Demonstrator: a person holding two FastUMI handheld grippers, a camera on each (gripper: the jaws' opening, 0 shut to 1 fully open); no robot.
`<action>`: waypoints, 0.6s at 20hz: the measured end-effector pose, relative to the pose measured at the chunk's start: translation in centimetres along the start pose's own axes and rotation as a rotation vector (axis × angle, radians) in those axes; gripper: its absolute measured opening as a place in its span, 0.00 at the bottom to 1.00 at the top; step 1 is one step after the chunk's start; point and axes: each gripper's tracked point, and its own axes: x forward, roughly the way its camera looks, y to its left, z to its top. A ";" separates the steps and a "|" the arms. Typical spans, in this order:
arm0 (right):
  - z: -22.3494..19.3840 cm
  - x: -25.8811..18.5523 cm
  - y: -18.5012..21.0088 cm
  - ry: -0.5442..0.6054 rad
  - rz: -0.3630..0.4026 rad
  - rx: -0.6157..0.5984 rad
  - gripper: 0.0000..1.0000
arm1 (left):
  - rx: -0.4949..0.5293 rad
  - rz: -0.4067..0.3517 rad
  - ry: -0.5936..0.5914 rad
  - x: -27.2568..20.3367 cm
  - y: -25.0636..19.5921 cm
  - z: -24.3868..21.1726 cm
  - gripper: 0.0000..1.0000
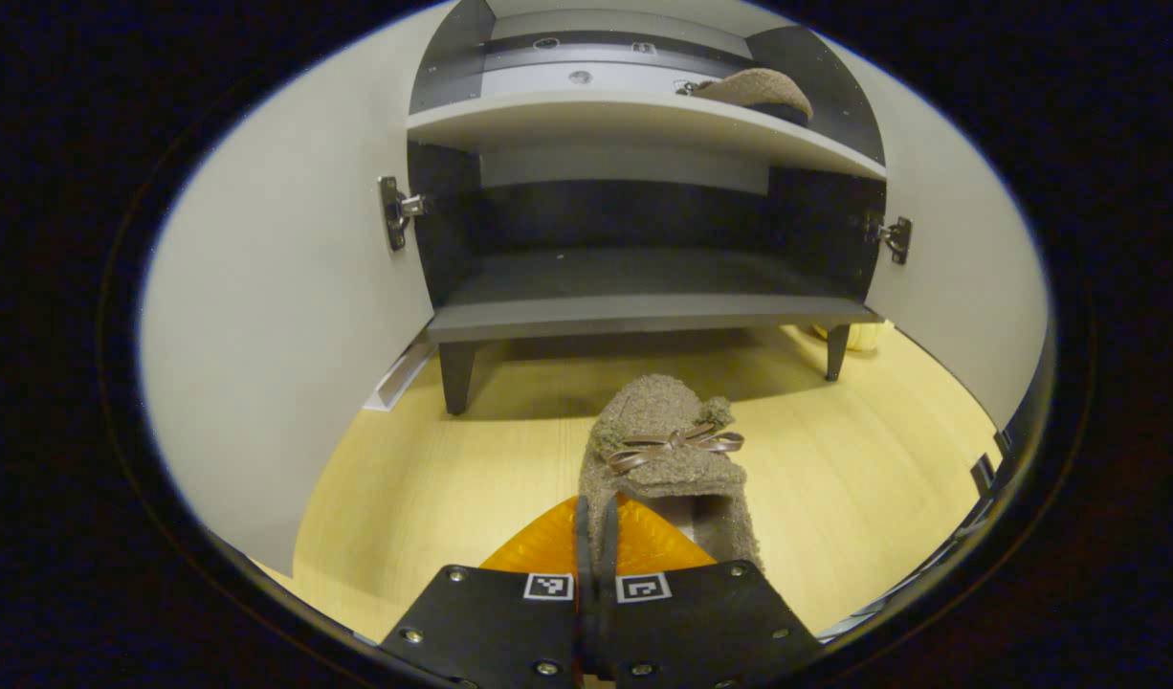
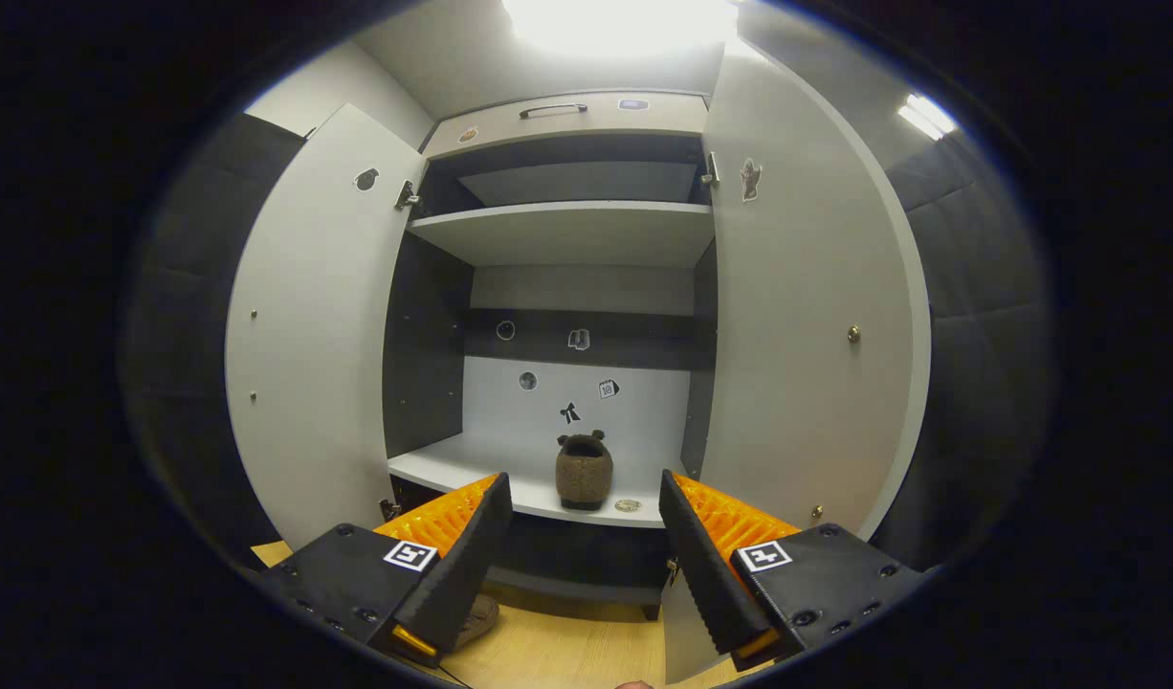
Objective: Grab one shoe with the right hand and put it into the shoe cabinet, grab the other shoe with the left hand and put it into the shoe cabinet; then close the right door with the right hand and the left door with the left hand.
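Note:
A fuzzy brown shoe with a ribbon bow lies on the wooden floor in front of the open shoe cabinet. My left gripper is shut on the left rim of its heel opening. The other shoe rests on the white shelf above. In the right gripper view that shoe stands on the shelf, heel toward me. My right gripper hangs open in front of the shelf, apart from the shoe. A bit of the floor shoe peeks out low behind its left finger.
Both cabinet doors stand wide open: the left door and the right door. The dark bottom shelf is bare. A yellow object sits on the floor by the cabinet's right leg. A white strip lies by the left leg.

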 end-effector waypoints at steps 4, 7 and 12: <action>-0.6 -0.5 -0.2 -0.004 0.023 0.018 0.98 | -0.002 -0.013 -0.075 -3.2 -0.7 4.3 0.01; -0.5 -1.2 -0.4 -0.018 0.032 0.025 0.98 | 0.003 -0.004 -0.157 -6.1 -0.6 7.7 0.01; -0.6 -2.1 -1.6 -0.031 0.013 0.031 0.97 | -0.031 0.011 -0.282 -10.1 0.2 13.3 0.07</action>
